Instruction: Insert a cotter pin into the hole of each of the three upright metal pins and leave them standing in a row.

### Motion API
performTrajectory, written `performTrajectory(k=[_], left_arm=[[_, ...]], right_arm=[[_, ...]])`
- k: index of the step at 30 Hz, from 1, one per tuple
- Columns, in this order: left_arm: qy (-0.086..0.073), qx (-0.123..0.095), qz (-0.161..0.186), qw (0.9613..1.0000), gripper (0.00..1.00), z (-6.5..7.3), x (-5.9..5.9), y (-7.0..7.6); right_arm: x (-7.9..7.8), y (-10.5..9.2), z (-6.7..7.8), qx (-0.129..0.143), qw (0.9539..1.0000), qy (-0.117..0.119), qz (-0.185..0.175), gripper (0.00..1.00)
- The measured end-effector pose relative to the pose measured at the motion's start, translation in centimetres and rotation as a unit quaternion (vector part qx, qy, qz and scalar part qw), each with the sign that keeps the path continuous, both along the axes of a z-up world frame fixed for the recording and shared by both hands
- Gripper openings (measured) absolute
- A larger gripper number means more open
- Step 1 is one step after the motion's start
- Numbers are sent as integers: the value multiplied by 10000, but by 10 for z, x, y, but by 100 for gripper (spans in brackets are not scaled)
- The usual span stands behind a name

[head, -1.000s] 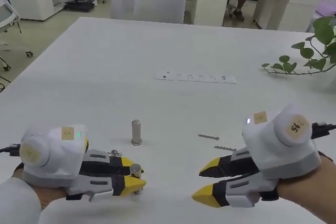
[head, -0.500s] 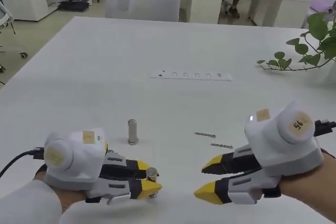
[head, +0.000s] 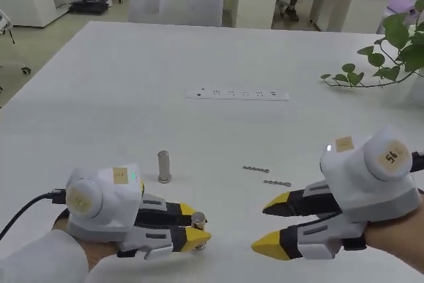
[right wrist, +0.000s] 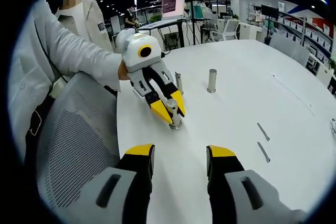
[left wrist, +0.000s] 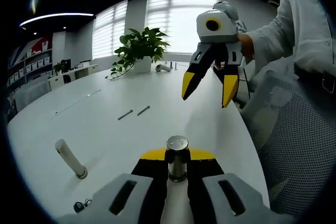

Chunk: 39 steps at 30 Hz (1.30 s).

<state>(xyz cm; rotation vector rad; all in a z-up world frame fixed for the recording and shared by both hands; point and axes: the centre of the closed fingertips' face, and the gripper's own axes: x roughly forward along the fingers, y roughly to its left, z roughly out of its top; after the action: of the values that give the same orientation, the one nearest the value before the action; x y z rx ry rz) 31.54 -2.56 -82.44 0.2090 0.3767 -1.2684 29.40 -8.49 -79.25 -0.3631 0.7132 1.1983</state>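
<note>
White table (head: pixel 232 51), open office behind. My left gripper (head: pixel 197 225) has slid rightward along the bottom of the head view, jaws pinching a metal pin (left wrist: pixel 177 157) upright. My right gripper (head: pixel 260 228) waits at lower right, jaws spread. A second pin (head: pixel 164 166) stands left of centre, and two cotter pins (head: pixel 256 169) lie right of it, untouched. I judge the pin is being lined up, with nothing inserted yet.

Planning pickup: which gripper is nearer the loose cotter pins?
Right. Right gripper is open just near-side of the cotter pins; left gripper is farther left, shut on a metal pin.
</note>
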Motion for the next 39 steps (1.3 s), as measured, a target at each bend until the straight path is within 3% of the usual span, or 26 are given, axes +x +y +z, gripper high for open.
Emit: performTrajectory(k=[19, 26, 34, 39], left_arm=[[-124, 204, -172, 9996, 11, -11, -9, -12], [-137, 119, -116, 9998, 11, -10, -6, -14], [-26, 22, -73, 10000, 12, -9, -5, -13], [82, -18, 49, 10000, 23, -8, -4, -9]], right_arm=[[3, -18, -2, -104, 9999, -5, -91, 45], [4, -22, -4, -133, 9998, 12, -123, 45], [6, -25, -3, -148, 9998, -7, -130, 45], [7, -26, -3, -152, 9998, -14, -143, 46]])
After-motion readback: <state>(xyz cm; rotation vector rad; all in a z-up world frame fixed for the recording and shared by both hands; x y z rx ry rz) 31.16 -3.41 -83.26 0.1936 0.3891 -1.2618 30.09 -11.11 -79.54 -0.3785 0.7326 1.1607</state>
